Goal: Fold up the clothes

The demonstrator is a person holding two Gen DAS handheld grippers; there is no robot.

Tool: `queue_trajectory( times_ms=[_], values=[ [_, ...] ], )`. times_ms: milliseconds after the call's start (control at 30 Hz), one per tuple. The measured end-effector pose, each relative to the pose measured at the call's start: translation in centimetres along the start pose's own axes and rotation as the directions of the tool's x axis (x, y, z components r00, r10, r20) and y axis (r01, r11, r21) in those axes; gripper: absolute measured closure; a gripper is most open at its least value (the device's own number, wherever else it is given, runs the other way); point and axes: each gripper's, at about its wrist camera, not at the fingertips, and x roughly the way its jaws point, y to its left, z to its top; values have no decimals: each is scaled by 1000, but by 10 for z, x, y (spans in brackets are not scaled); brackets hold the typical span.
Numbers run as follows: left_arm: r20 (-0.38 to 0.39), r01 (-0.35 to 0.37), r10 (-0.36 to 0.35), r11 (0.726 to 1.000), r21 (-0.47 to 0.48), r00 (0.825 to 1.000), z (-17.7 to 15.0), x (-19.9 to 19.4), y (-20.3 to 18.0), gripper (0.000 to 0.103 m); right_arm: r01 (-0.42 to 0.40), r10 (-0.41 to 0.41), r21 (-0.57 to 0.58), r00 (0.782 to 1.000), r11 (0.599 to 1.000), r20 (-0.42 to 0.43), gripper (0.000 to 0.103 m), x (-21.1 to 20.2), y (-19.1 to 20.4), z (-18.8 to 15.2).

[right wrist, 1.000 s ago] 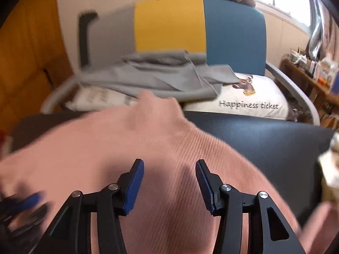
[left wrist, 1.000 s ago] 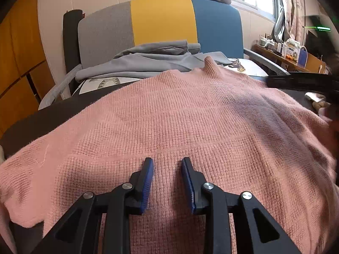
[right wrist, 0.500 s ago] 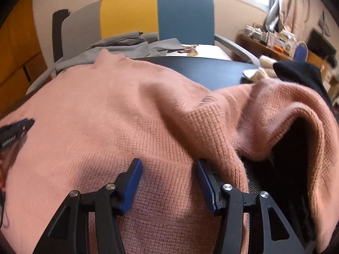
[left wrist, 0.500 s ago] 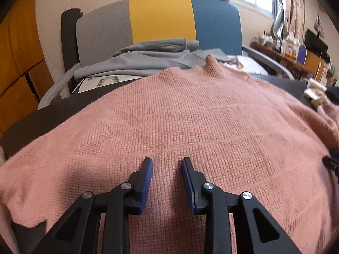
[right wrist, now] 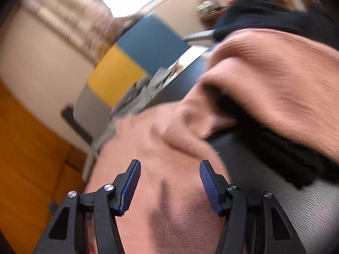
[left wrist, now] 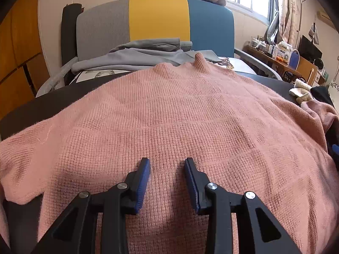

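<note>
A pink knitted sweater (left wrist: 180,122) lies spread flat over a dark table (left wrist: 42,105), its collar pointing away from me. My left gripper (left wrist: 167,165) hovers open just above the sweater's near part, with nothing between its fingers. In the blurred, tilted right wrist view, my right gripper (right wrist: 168,169) stands open over the sweater (right wrist: 169,190) near its right edge. A bunched sleeve (right wrist: 264,80) rises beyond it, over the dark tabletop (right wrist: 286,201).
Behind the table stands a chair with a grey, yellow and blue back (left wrist: 156,23), holding a grey garment (left wrist: 135,57). A black garment (right wrist: 264,19) and a cream knit item (left wrist: 300,89) lie at the table's right end. A cluttered desk (left wrist: 281,57) stands far right.
The right gripper has swung right and rolled, so its view is tilted and blurred, and its jaws have spread wider. The left gripper has hardly moved over the sweater.
</note>
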Motion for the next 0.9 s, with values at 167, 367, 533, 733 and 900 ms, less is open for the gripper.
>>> queue_trajectory(
  times_ms=[167,367,533,733,900],
  values=[
    [3,1,-1,1000,-1,1000,0,0,-1,69,5,-11,92,998,996,60,43,-12,-12,21],
    [4,11,-11,1000,-10,1000,-1,0,2,68,-60,26,290,993,955,119,43,-14,-28,46],
    [6,18,-18,1000,-16,1000,-1,0,3,68,-98,16,494,986,864,169,49,-13,-56,52],
    [6,26,-25,999,-23,1000,-1,0,4,68,-138,42,392,969,910,242,85,-43,-38,66],
    [6,31,-31,999,-29,1000,-1,0,5,68,-100,26,231,952,968,305,92,-74,-10,90]
  ],
)
